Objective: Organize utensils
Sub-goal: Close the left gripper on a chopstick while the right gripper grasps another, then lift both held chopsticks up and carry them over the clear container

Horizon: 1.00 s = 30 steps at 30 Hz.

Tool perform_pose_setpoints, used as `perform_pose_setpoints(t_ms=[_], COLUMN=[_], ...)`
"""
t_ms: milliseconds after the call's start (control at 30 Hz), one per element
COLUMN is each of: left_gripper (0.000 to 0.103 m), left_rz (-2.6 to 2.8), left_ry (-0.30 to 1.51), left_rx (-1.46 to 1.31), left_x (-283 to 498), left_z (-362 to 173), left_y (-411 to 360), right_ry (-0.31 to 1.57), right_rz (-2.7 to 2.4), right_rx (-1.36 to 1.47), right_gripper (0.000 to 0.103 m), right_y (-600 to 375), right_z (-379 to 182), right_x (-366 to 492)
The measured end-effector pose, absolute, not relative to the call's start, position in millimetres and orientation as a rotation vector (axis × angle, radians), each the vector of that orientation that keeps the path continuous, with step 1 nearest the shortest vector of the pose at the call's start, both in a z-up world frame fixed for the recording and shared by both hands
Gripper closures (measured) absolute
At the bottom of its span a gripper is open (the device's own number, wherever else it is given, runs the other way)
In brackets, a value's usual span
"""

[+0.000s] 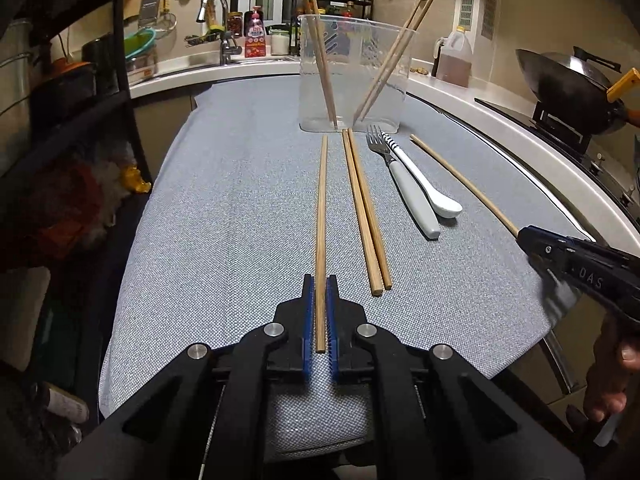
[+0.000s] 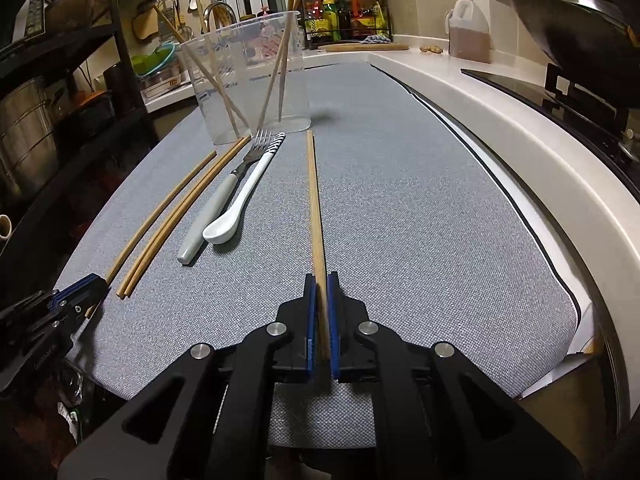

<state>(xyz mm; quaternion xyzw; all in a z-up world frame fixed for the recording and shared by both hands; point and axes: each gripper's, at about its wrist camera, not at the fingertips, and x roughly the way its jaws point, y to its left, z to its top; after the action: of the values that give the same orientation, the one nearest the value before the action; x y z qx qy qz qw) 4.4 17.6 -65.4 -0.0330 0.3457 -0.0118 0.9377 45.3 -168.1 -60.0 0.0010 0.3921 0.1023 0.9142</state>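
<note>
A clear plastic cup (image 1: pixel 352 76) stands at the far end of the grey mat and holds several wooden chopsticks; it also shows in the right wrist view (image 2: pixel 252 88). My left gripper (image 1: pixel 320 284) is shut on the near end of a single chopstick (image 1: pixel 321 216) lying on the mat. My right gripper (image 2: pixel 321 284) is shut on another chopstick (image 2: pixel 314 200), and shows at the right of the left wrist view (image 1: pixel 524 234). Between them lie a chopstick pair (image 1: pixel 364 212), a grey-handled fork (image 1: pixel 404 184) and a white spoon (image 1: pixel 432 192).
The grey mat (image 1: pixel 224 208) covers a white counter (image 2: pixel 520 128). A wok on a stove (image 1: pixel 568 80) stands at the right. An oil jug (image 1: pixel 454 60), a sink with tap (image 1: pixel 216 28) and a dark shelf rack (image 1: pixel 60 92) are around the mat.
</note>
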Motion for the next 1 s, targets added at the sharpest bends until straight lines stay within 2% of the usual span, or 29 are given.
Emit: perform_pose_setpoints(t_ms=[1000], left_gripper=[0.097], left_rz=[0.035], left_ry=[0.698], left_rx=[-0.047], left_x=[7.0], left_z=[-65.1], left_y=[4.1], right_ry=[0.812], right_rz=[0.214], right_rx=[-0.004], right_gripper=[0.097], right_y=[-169.7], right_z=[-56.0], right_x=[52.0])
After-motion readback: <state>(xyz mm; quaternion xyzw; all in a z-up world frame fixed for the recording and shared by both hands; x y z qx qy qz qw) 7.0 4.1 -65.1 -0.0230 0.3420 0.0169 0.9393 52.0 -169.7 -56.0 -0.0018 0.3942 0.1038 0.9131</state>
